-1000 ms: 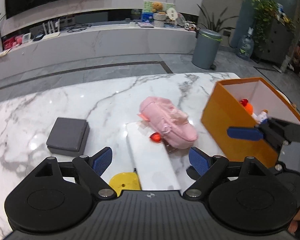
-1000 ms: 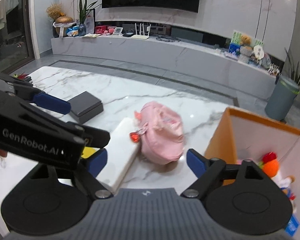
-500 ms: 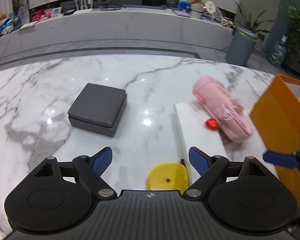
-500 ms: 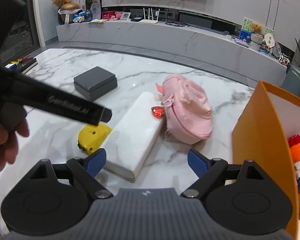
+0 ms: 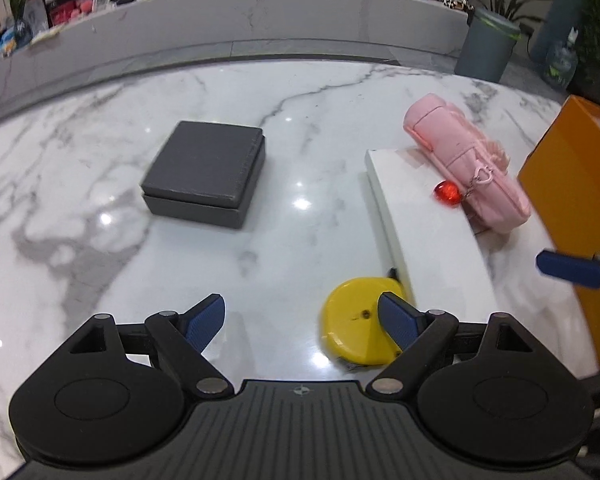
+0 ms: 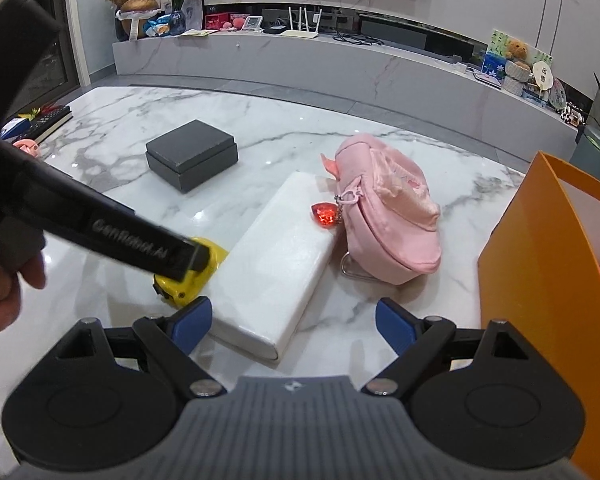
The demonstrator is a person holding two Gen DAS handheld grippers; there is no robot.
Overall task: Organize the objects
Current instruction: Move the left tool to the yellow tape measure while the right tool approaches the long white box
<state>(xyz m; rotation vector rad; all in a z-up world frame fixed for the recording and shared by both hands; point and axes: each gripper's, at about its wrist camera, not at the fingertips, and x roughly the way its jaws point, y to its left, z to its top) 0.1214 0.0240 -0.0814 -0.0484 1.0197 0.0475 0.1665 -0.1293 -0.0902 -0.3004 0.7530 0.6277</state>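
My left gripper (image 5: 302, 322) is open and empty, low over the marble table, with a yellow tape measure (image 5: 354, 330) just behind its right finger. A dark grey box (image 5: 206, 172) lies ahead to the left. A white flat box (image 5: 424, 220) lies right of the tape measure, with a pink pouch (image 5: 466, 164) and its red heart charm (image 5: 447, 193) at its far end. My right gripper (image 6: 292, 322) is open and empty above the near end of the white box (image 6: 276, 264). The pink pouch (image 6: 388, 216), grey box (image 6: 192, 154) and tape measure (image 6: 188, 280) show there too.
An orange open box (image 6: 540, 280) with toys inside stands at the right, also in the left wrist view (image 5: 572, 200). The left gripper's body (image 6: 100, 224) crosses the right wrist view. Books (image 6: 40, 120) lie at the table's far left edge. A low TV bench runs behind.
My left gripper has swung left, away from the orange box, and come down by the yellow tape measure. My right gripper has drawn back and turned left; the white box now lies under it.
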